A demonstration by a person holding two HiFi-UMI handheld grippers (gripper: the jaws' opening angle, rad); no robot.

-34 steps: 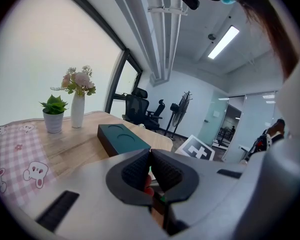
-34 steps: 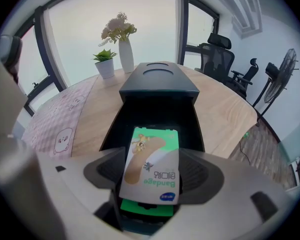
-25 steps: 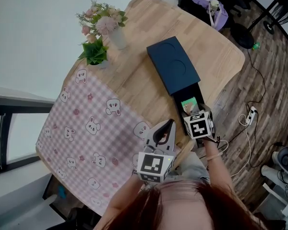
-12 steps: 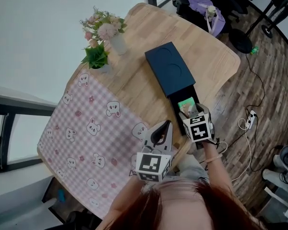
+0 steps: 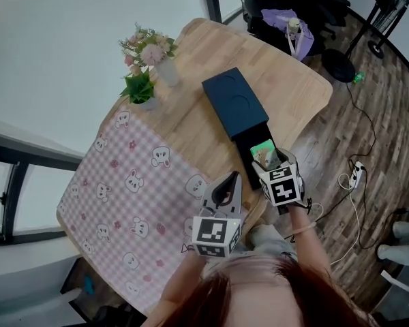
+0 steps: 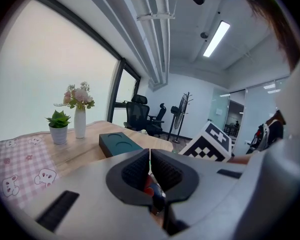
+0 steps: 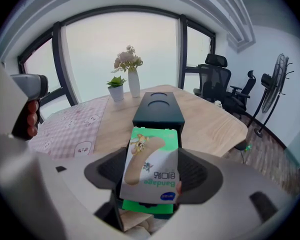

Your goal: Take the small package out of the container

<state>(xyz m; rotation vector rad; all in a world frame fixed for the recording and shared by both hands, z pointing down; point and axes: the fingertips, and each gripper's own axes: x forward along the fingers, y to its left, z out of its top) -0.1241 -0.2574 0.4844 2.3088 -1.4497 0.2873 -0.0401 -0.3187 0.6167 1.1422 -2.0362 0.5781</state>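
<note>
Wooden table [image 5: 191, 121] | small package [image 7: 149, 164] clamped in right hand-held gripper [image 7: 151, 173]

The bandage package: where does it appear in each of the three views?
Head view: right of centre, the bandage package at the dark container's open end.
Left gripper view: not in it.
Right gripper view: the package at centre, in the right claw.
Shared landmark: the dark container.

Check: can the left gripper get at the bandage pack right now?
Probably not: the right gripper is shut on the bandage pack at the drawer, blocking it; the left gripper hangs beside, jaws together.
</note>
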